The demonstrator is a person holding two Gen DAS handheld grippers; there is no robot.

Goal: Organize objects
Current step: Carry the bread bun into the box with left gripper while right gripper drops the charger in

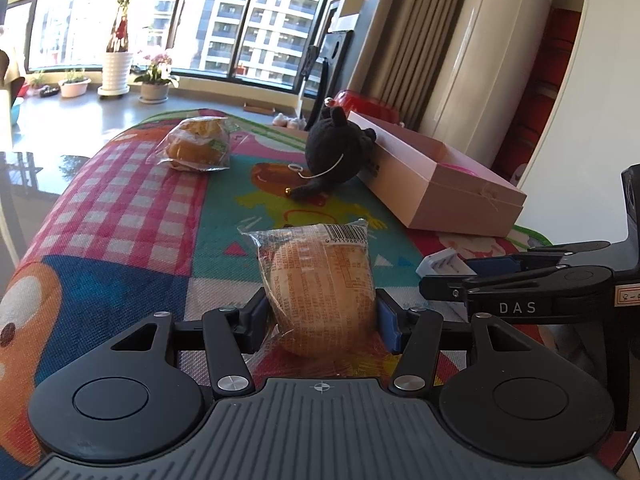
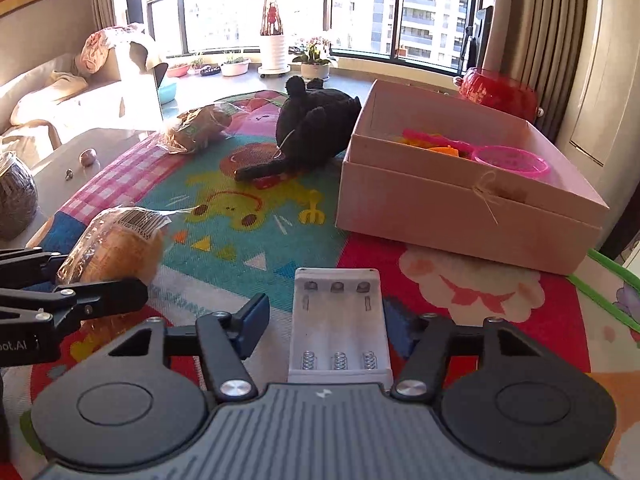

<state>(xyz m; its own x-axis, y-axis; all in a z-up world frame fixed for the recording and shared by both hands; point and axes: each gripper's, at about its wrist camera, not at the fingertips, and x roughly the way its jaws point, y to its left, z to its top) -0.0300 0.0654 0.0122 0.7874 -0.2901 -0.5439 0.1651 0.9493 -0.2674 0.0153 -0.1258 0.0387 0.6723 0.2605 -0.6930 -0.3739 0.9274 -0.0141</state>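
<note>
Our left gripper [image 1: 320, 320] clamps a clear-wrapped, barcoded golden bun [image 1: 320, 280]; our right gripper [image 2: 324, 328] stands open around a white battery holder [image 2: 339, 328].

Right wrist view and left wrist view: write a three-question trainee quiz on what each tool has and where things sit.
1. True or false: the left tool grips a wrapped bun.
2. What lies between the right tool's fingers? A) black plush toy B) white battery holder C) pink scoop
3. Fill in: the black plush toy rests against the pink ____.

Key:
1. True.
2. B, the white battery holder; only the left finger shows, apart from it, so contact cannot be told.
3. box.
</note>
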